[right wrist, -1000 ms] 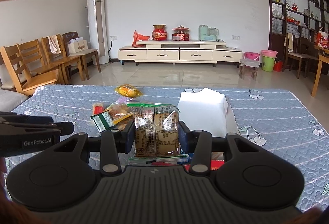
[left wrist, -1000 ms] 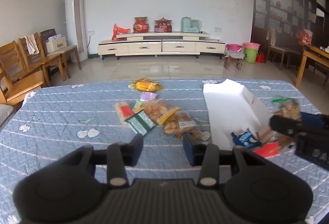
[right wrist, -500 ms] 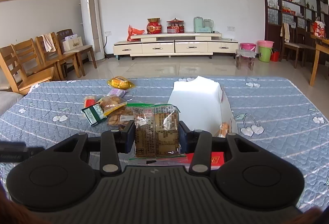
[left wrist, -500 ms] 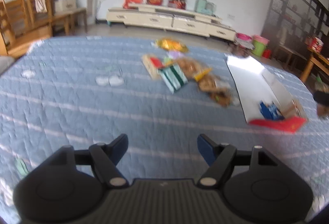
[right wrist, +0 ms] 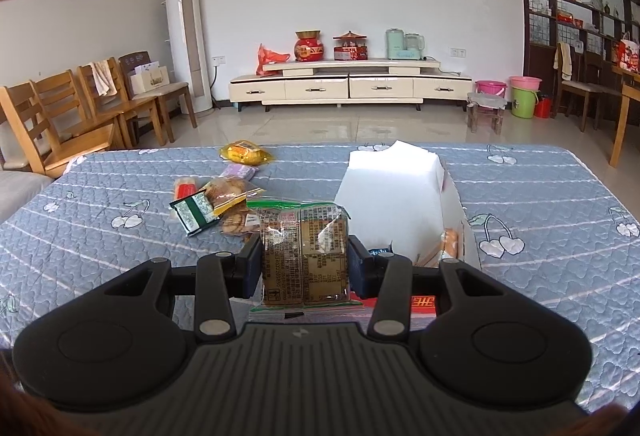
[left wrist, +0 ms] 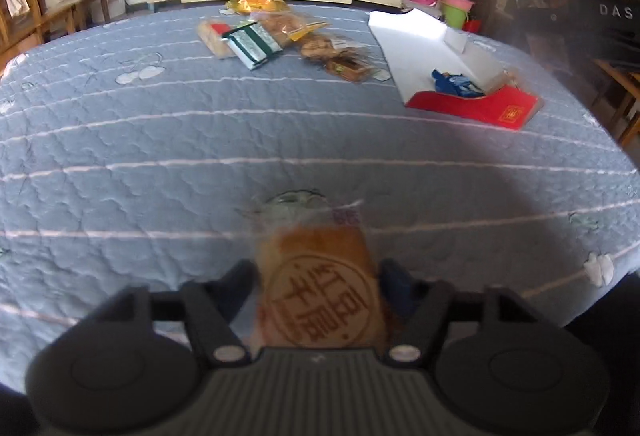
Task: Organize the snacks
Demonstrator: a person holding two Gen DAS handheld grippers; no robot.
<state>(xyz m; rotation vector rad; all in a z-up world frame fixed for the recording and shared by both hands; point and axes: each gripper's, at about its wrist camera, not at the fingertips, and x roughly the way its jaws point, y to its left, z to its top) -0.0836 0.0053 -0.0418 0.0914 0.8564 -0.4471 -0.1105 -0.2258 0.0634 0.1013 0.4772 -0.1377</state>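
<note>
Left gripper (left wrist: 318, 288): jaws have just been closing around a wrapped pastry (left wrist: 320, 292) lying on the blue quilt (left wrist: 160, 156); whether the pads already press cannot be told from this blurred view. Right gripper (right wrist: 306, 260): clamped on a twin-pack of brown biscuits in a zip bag (right wrist: 304, 256), held above the near end of the open red box (right wrist: 400, 196).

Risks: the pastry's clear wrapper looks slippery, so a partial grip may let it slide out on lifting; squeezing hard may crush it. The floppy zip bag may snag the box wall when lowered.

Left gripper (left wrist: 318, 286) closing; right gripper (right wrist: 306, 262) clamped.
</note>
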